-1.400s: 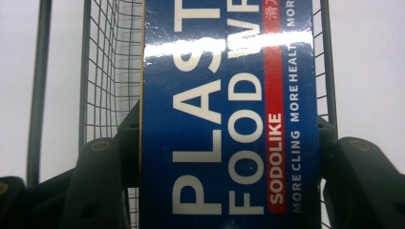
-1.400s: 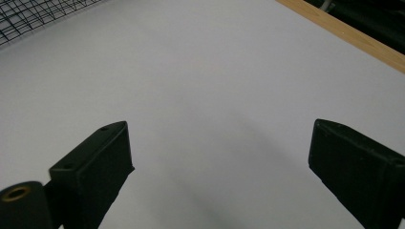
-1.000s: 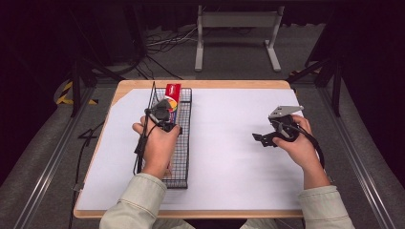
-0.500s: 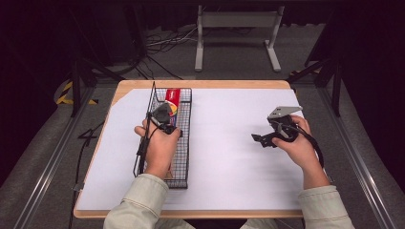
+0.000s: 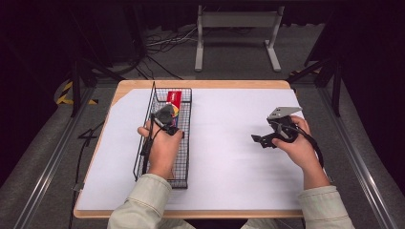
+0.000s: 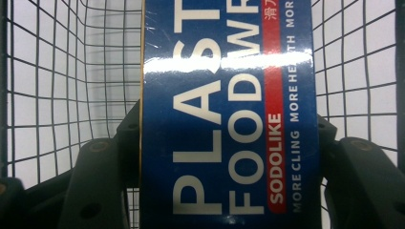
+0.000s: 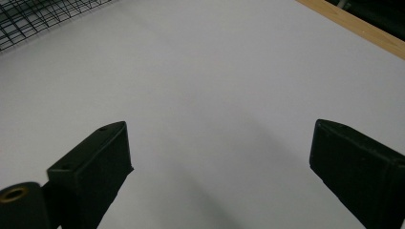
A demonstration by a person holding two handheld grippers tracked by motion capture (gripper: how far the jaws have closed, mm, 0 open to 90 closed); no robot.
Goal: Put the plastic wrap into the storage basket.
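Little has shifted: left gripper [image 5: 173, 125] stays inside the black wire basket [image 5: 185, 143], jaws clamped on the blue-and-red plastic food wrap box [image 6: 229, 114]. Right gripper [image 7: 219, 167] hovers, jaws apart, over the counter right of the basket. Lift the box level, clear of the basket walls.

The long blue plastic-wrap box [image 6: 224, 114] is lying inside the black wire basket [image 5: 184, 167], which is sitting on the left of the white-covered wooden counter [image 5: 239, 167].

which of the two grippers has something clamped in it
The left gripper, over the wire basket: its fingers press both sides of the blue plastic food wrap box. The right gripper is open above bare white table cover.
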